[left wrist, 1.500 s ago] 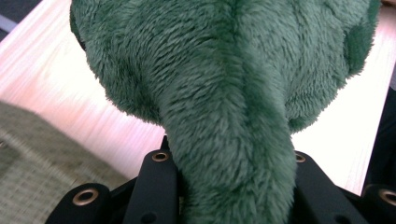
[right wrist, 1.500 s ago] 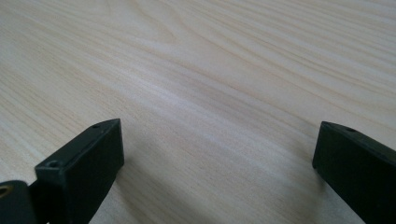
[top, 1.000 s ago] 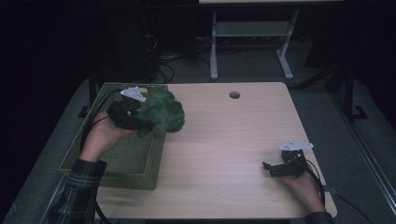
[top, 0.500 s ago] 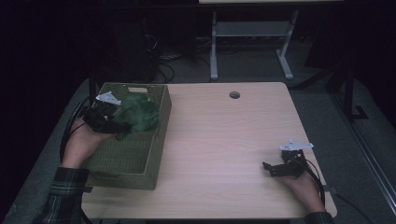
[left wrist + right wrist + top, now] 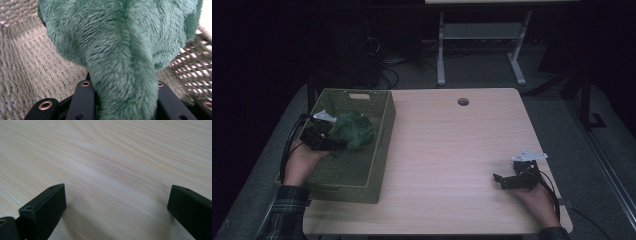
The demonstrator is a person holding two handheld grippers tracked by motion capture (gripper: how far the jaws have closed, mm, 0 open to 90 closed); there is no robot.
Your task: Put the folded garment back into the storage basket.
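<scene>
A fuzzy green plush toy (image 5: 353, 131) hangs over the inside of the woven olive basket (image 5: 377, 150) at the table's left. My left gripper (image 5: 332, 144) is shut on it from the left side. In the left gripper view the green plush toy (image 5: 120, 50) is pinched between the two black jaws, with the basket's weave (image 5: 27, 62) just beneath. Near the front right of the table my right gripper (image 5: 499, 179) rests low, open and holding nothing. The right gripper view shows my right gripper (image 5: 117, 202) with its jaws wide apart over bare wood.
The light wooden table (image 5: 452, 150) has a round cable hole (image 5: 463, 102) near its far edge. Behind the table stand a metal frame (image 5: 482, 35) and cables on a dark floor. A plaid sleeve (image 5: 287, 210) comes in at the lower left.
My left gripper has carried the plush toy leftward and lower, from over the basket's right rim into the basket. The right gripper has stayed put.
</scene>
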